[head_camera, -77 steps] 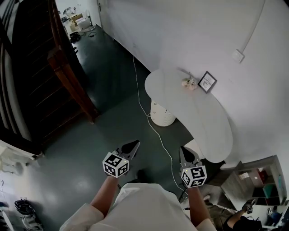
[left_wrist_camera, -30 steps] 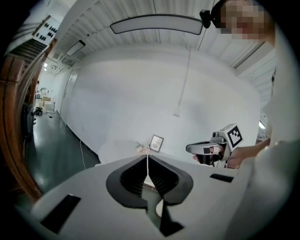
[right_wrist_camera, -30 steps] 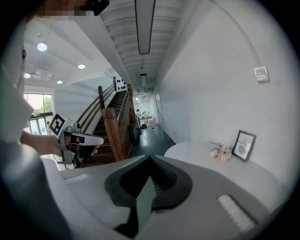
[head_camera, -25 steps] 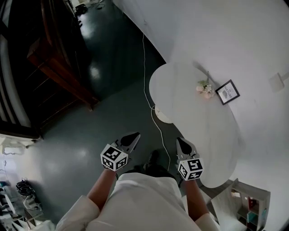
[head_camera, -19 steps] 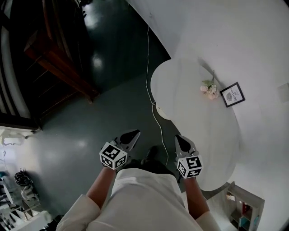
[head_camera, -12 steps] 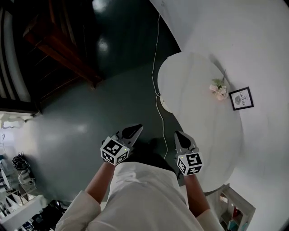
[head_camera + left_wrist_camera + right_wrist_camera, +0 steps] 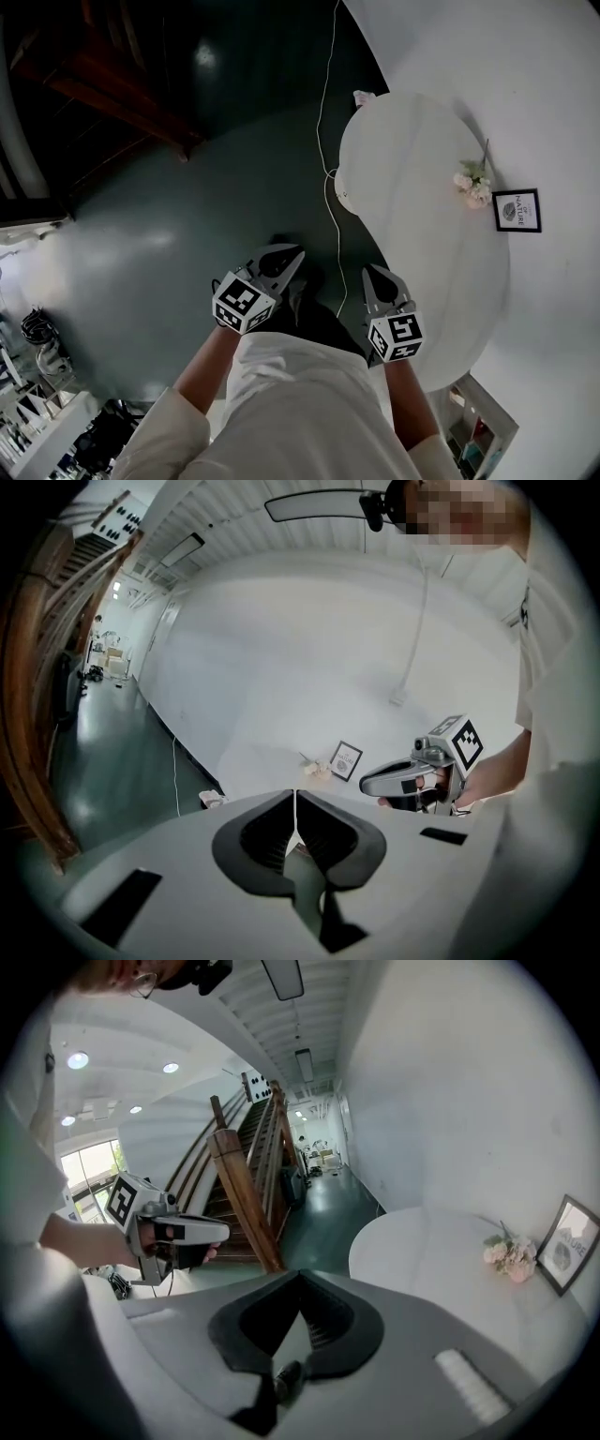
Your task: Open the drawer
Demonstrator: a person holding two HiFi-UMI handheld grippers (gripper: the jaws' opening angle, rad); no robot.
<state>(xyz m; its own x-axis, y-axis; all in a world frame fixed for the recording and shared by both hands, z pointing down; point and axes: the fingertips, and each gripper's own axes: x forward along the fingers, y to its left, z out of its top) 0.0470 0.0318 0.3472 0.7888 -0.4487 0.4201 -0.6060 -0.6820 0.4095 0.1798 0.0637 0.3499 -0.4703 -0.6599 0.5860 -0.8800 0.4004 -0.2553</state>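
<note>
Approach step: left gripper (image 7: 284,253) and right gripper (image 7: 373,274), jaws together, empty, beside white oval table's (image 7: 422,169) edge; drawer unseen, next locate its handle.

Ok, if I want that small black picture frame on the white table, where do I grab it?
Probably take the picture frame across its two side edges, coming down from the room side: it stands upright close to the wall, leaving its back hard to reach, and the flowers lie clear of it.

Nothing I can read, print on the framed picture (image 7: 517,210) at the head view's right too small for me.
</note>
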